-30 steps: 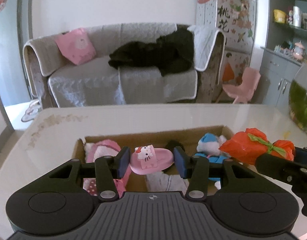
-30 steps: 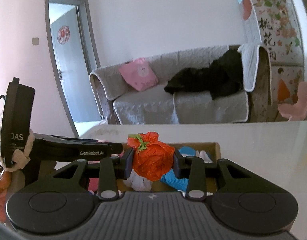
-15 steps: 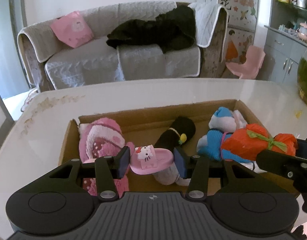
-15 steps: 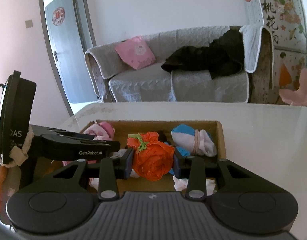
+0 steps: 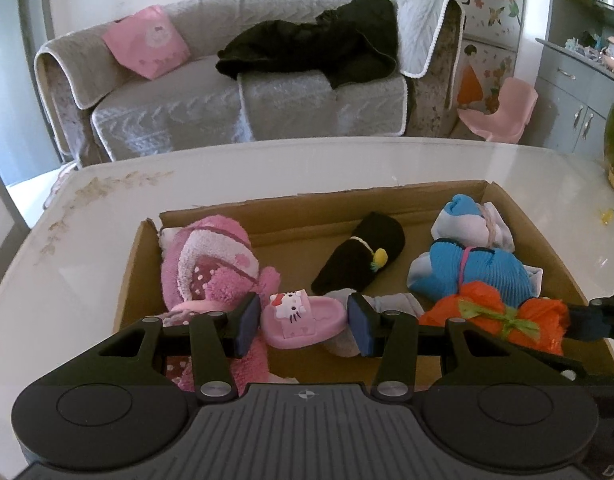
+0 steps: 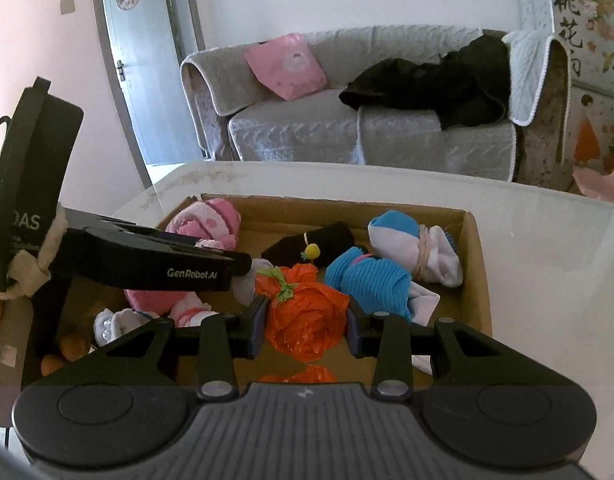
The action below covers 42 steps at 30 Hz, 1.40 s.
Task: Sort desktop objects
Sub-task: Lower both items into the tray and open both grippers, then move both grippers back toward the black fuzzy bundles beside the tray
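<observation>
Pink plastic toy slipper (image 5: 303, 317) is pinched by the left gripper (image 5: 305, 322) above the open brown cardboard box (image 5: 327, 210) on the white tabletop (image 5: 267, 168); a crumpled orange plastic bag (image 6: 305, 316) is clamped by the right gripper (image 6: 305, 326) over the same box.

A cardboard box (image 5: 507, 204) is set on the table (image 5: 267, 168), with a sofa (image 5: 227, 92) behind the table. In the box, a fluffy slipper (image 5: 211, 264) is placed at the left, a rolled sock (image 5: 363, 256) in the middle, and 2 sock bundles (image 5: 471, 248) at the right. A small slipper (image 5: 303, 316) is held between the left gripper (image 5: 303, 322) pads, over the box. A tied bag (image 6: 303, 312) is clamped in the right gripper (image 6: 305, 326), just right of the left gripper.
</observation>
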Tool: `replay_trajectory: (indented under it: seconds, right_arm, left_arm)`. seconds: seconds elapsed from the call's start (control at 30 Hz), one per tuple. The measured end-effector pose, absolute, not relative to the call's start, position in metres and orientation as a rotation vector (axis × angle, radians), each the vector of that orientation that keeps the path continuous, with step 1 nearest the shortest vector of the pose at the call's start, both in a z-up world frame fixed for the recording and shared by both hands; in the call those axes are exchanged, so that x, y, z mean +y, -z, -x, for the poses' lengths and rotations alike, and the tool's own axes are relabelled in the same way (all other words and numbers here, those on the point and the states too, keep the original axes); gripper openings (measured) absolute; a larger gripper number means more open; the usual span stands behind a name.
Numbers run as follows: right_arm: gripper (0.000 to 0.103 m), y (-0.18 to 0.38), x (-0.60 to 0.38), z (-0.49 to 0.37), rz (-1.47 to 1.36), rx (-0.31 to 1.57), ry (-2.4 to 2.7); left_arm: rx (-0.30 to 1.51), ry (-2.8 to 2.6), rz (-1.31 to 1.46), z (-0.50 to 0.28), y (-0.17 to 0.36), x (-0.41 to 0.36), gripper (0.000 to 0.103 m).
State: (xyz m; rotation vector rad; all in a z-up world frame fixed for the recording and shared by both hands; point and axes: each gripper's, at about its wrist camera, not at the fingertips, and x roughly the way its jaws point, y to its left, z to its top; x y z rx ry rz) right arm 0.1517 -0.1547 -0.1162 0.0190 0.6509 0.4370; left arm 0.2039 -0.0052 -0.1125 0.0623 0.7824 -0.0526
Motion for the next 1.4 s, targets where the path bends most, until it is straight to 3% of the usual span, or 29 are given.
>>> replay_trajectory:
  seconds: [0.33,0.4,0.47,0.6,0.7,1.0,1.4]
  right_arm:
    - [0.038,0.123,-0.153,-0.157,0.007,0.685,-0.423]
    - [0.049,0.122,-0.153,-0.154,0.014,0.671,-0.416]
    - [0.057,0.119,-0.154,-0.151,0.025,0.654,-0.408]
    - [0.063,0.103,-0.162,-0.137,0.034,0.591,-0.414]
    - [0.068,0.088,-0.178,-0.119,0.017,0.529,-0.404]
    - [0.077,0.094,-0.220,-0.045,-0.023,0.482,-0.401]
    - [0.092,0.155,-0.182,-0.024,-0.053,0.486,-0.227]
  left_arm:
    - [0.788,0.057,-0.047,-0.207,0.118,-0.005,0.056]
    - [0.791,0.059,-0.038,-0.207,0.117,-0.004,0.057]
    - [0.796,0.066,-0.036,-0.206,0.117,-0.004,0.066]
    - [0.790,0.083,-0.051,-0.199,0.112,-0.008,0.074]
    - [0.738,0.078,-0.054,-0.185,0.098,-0.005,0.088]
    - [0.645,0.064,0.024,-0.104,0.071,0.037,0.091]
    - [0.646,0.098,-0.019,-0.003,0.114,-0.001,0.095]
